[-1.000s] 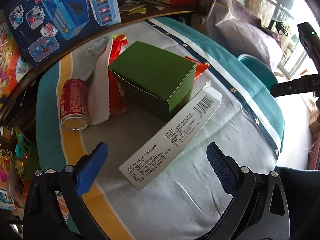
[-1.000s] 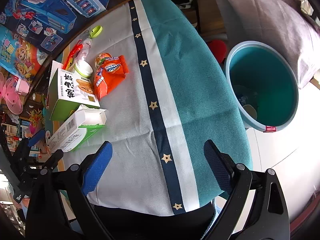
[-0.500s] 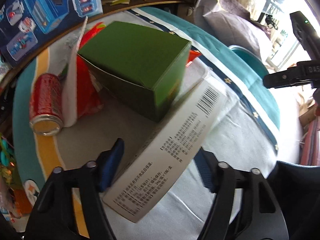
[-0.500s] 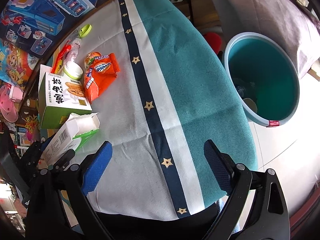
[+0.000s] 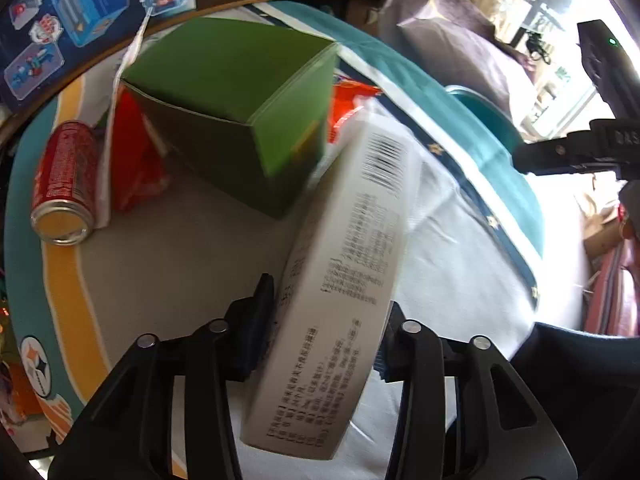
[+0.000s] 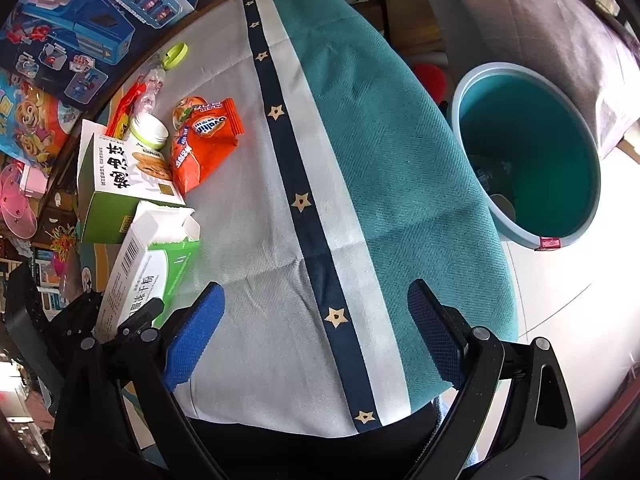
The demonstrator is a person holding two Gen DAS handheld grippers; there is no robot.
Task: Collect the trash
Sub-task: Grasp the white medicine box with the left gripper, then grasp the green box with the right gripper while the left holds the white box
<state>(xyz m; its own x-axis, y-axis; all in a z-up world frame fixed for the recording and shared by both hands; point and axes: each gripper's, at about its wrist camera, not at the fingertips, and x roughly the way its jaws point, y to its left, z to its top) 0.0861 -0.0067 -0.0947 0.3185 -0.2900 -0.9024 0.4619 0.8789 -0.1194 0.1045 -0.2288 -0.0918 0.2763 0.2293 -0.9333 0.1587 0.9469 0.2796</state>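
One long white carton (image 5: 344, 280) sits gripped in the left gripper (image 5: 324, 332).
Its long axis runs away from the just-closed jaws; the bin (image 6: 528, 152) lies beyond the table's right edge, nearer the wide-open right gripper (image 6: 316, 332).

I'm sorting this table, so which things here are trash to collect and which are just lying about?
For the job:
- long white carton, gripped in the left gripper as its jaws have just been closing
- green box
- red drink can
- orange snack wrapper
- teal bin

Lying about:
- blue toy box
- striped cloth
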